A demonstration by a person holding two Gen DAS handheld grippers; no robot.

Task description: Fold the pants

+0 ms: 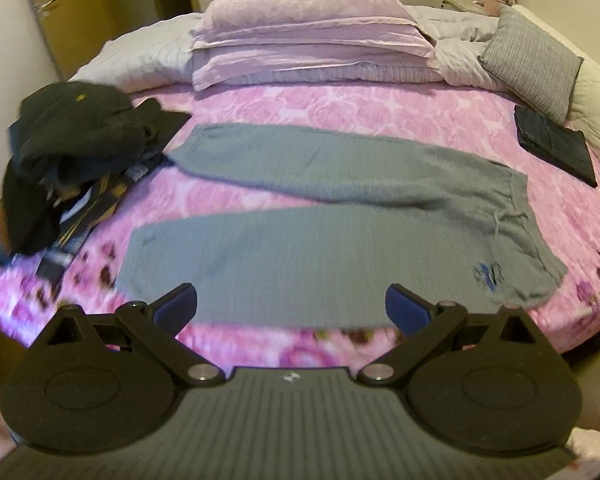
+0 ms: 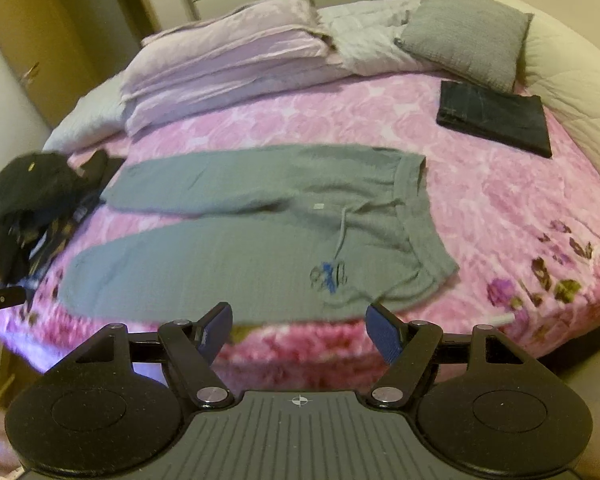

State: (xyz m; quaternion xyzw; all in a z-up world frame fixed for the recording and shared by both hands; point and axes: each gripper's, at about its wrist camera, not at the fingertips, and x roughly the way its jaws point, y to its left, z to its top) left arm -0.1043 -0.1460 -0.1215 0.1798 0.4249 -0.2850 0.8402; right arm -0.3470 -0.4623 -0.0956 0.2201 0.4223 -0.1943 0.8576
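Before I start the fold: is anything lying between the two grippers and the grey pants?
Nothing visible. The grey pants lie flat just ahead of the open left gripper and open right gripper; the dark clothes pile sits aside.

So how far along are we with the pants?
Done: the grey pants lie spread flat on the bed, legs apart, and a folded dark pair sits near the pillow. In hand: nothing; the left gripper and right gripper hover open at the near edge. Left: every fold, plus the dark clothes pile.
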